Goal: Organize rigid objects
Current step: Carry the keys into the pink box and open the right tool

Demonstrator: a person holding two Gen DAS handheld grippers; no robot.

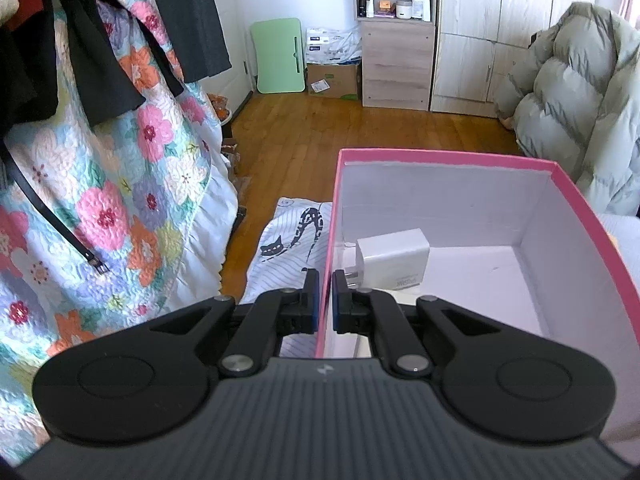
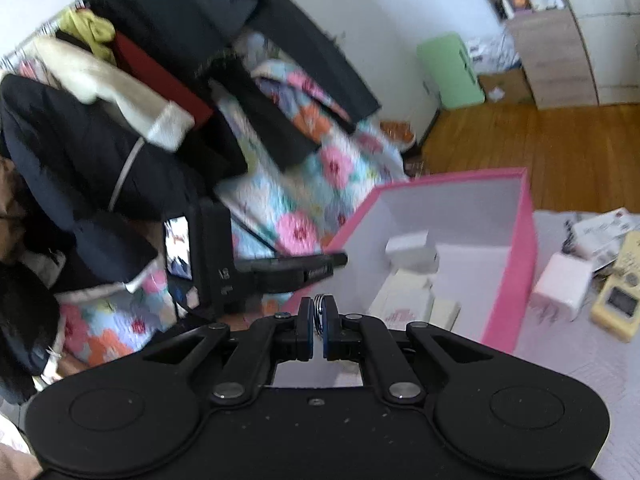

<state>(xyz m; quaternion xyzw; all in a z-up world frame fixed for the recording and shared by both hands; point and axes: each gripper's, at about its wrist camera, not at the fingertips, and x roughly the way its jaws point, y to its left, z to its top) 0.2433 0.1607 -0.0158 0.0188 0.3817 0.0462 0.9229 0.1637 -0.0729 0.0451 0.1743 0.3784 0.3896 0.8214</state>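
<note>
left gripper [image 1: 326, 280] clamps pink box [image 1: 440, 156] wall | right gripper [image 2: 319, 308] pinches, likely, metal ring [image 2: 319, 314]

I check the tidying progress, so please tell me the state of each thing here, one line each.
Pink box: open, no lid on it, its left wall pinched by the left tool.
White charger: lying inside the box.
Right tool: shut on a small metal ring, above the box's near edge.
Second white charger: outside the box, on the bed.
Yellow device: outside too.

The right tool [image 2: 319, 312] pinches a small metal ring [image 2: 319, 307] just before the pink box [image 2: 516, 256], beside a white charger [image 2: 560, 290].
</note>
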